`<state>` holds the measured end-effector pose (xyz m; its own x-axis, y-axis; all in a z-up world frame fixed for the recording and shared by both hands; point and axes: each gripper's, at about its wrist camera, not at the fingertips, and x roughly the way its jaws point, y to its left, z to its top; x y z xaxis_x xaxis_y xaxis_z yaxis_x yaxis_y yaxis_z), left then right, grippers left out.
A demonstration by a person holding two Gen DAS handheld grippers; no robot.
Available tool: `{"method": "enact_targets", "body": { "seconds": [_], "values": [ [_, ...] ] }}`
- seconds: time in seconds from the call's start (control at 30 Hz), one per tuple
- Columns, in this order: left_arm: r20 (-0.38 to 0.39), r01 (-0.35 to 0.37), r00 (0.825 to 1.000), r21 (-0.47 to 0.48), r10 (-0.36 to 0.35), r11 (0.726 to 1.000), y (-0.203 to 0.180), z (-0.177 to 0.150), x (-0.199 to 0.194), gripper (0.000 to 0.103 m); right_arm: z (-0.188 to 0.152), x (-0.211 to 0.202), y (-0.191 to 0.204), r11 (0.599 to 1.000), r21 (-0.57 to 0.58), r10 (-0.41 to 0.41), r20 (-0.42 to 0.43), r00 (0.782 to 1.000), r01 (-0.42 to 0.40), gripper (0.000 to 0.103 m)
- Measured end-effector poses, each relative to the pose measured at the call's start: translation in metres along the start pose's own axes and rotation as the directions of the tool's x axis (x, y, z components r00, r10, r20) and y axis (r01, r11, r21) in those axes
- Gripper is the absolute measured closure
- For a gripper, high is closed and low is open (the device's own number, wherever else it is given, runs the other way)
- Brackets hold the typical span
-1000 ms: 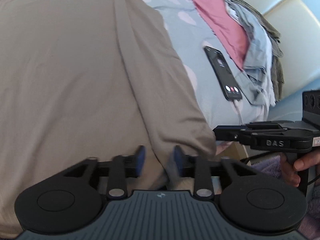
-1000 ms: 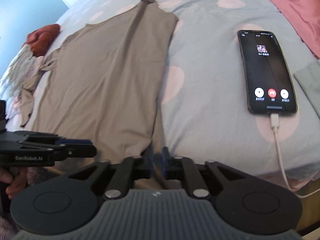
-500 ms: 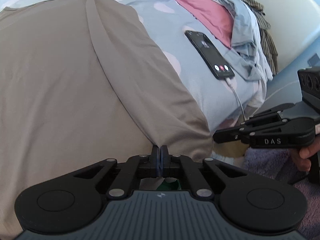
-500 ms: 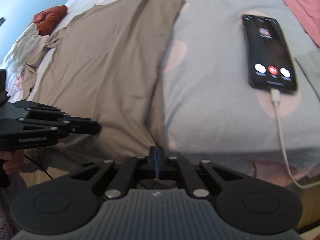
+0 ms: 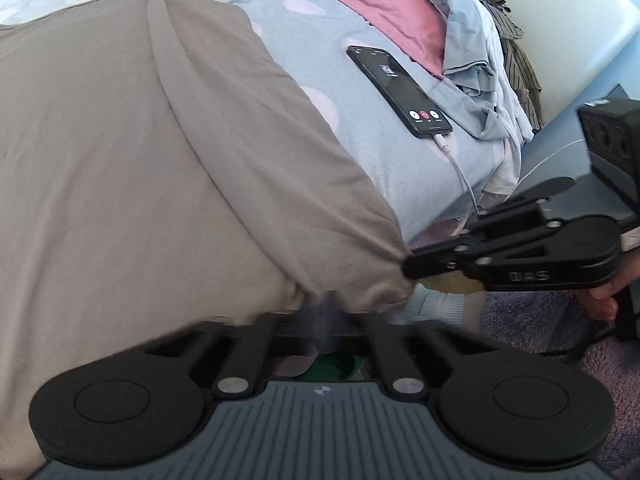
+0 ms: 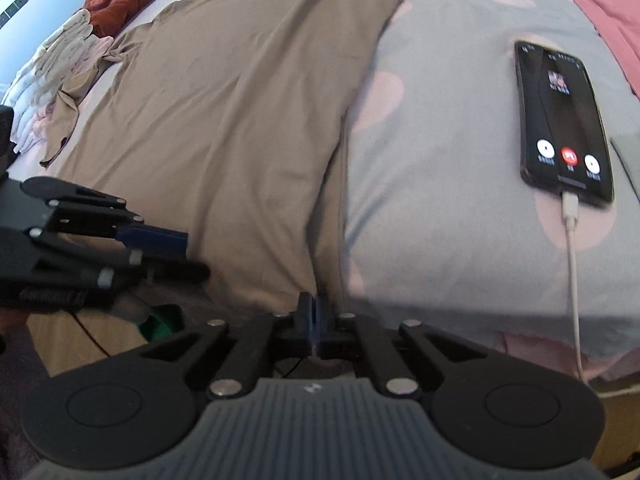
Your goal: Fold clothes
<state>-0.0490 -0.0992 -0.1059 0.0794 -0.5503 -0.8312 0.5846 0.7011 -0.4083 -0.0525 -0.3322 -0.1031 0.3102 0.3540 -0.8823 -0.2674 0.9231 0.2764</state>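
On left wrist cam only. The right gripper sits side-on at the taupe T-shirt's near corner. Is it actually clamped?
Observer: Yes. In the right wrist view the right gripper has its blue pads together, and the hem edge of the taupe T-shirt runs down between them.
Operator: What about the shirt's far left side? It's out of my frame.
Observer: The sleeve there lies crumpled, not flat, against a pile of pale clothes.
Operator: Anything else over there?
Observer: A rust-red crumpled garment lies just beyond that pile.
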Motion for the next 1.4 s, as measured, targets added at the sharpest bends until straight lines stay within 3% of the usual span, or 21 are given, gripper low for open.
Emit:
{"method": "enact_targets", "body": {
  "seconds": [0.17, 0.3, 0.33, 0.43, 0.57, 0.63, 0.7, 0.83, 0.9, 0.97, 1.07, 1.3, 1.33, 1.4],
  "values": [
    [-0.025, -0.002, 1.000, 0.001, 0.002, 1.000, 0.000, -0.002, 0.003, 0.103, -0.004, -0.011, -0.007, 0.999, 0.051, 0.002, 0.005, 1.000, -0.002, 0.101],
    [-0.045, -0.003, 0.999, 0.001, 0.003, 1.000, 0.000, -0.003, 0.005, 0.103, -0.004, 0.003, -0.006, 0.999, 0.042, -0.002, -0.056, 0.998, 0.005, 0.100],
    [-0.050, -0.003, 0.999, 0.002, 0.003, 1.000, 0.000, -0.003, 0.006, 0.103, -0.004, 0.006, -0.006, 0.999, 0.041, -0.006, -0.072, 0.997, 0.009, 0.096],
    [-0.052, -0.021, 0.998, 0.015, 0.022, 1.000, -0.002, -0.005, 0.000, 0.096, 0.000, 0.003, -0.003, 0.997, 0.019, -0.072, -0.084, 0.994, 0.074, 0.096],
    [0.031, -0.048, 0.998, -0.009, 0.049, 0.999, 0.004, -0.006, -0.029, 0.088, 0.018, -0.022, 0.003, 0.995, 0.034, -0.090, 0.028, 0.996, 0.089, 0.091],
    [0.080, -0.083, 0.993, -0.033, 0.086, 0.996, 0.011, -0.007, -0.045, 0.088, 0.029, -0.031, 0.012, 0.995, 0.020, -0.096, 0.087, 0.992, 0.094, 0.073],
    [0.117, -0.121, 0.985, -0.078, 0.129, 0.990, 0.021, -0.011, -0.062, 0.088, 0.039, -0.032, 0.022, 0.996, -0.005, -0.086, 0.127, 0.988, 0.088, 0.073],
    [0.176, -0.196, 0.957, -0.185, 0.229, 0.963, 0.051, -0.021, -0.099, 0.087, 0.064, -0.015, 0.052, 0.998, -0.065, -0.014, 0.129, 0.992, 0.023, 0.073],
    [0.183, -0.244, 0.938, -0.256, 0.294, 0.936, 0.072, -0.023, -0.117, 0.086, 0.076, -0.004, 0.068, 0.994, -0.106, 0.035, 0.102, 0.994, -0.024, 0.073],
    [0.171, -0.321, 0.906, -0.318, 0.387, 0.892, 0.095, -0.023, -0.135, 0.085, 0.085, 0.006, 0.085, 0.987, -0.150, 0.069, 0.086, 0.994, -0.055, 0.073],
    [0.158, -0.426, 0.844, -0.382, 0.512, 0.820, 0.130, -0.024, -0.163, 0.085, 0.100, 0.021, 0.108, 0.974, -0.210, 0.095, 0.056, 0.994, -0.081, 0.072],
    [0.137, -0.540, 0.773, -0.371, 0.620, 0.756, 0.190, -0.026, -0.180, 0.076, 0.128, 0.053, 0.147, 0.950, -0.279, 0.142, 0.000, 0.990, -0.136, 0.066],
    [0.133, -0.547, 0.771, -0.365, 0.623, 0.754, 0.196, -0.027, -0.180, 0.073, 0.131, 0.059, 0.149, 0.950, -0.279, 0.143, -0.006, 0.990, -0.139, 0.066],
    [0.118, -0.544, 0.783, -0.347, 0.611, 0.764, 0.202, -0.025, -0.172, 0.068, 0.138, 0.069, 0.154, 0.949, -0.279, 0.146, -0.017, 0.989, -0.145, 0.066]
  ]
}}
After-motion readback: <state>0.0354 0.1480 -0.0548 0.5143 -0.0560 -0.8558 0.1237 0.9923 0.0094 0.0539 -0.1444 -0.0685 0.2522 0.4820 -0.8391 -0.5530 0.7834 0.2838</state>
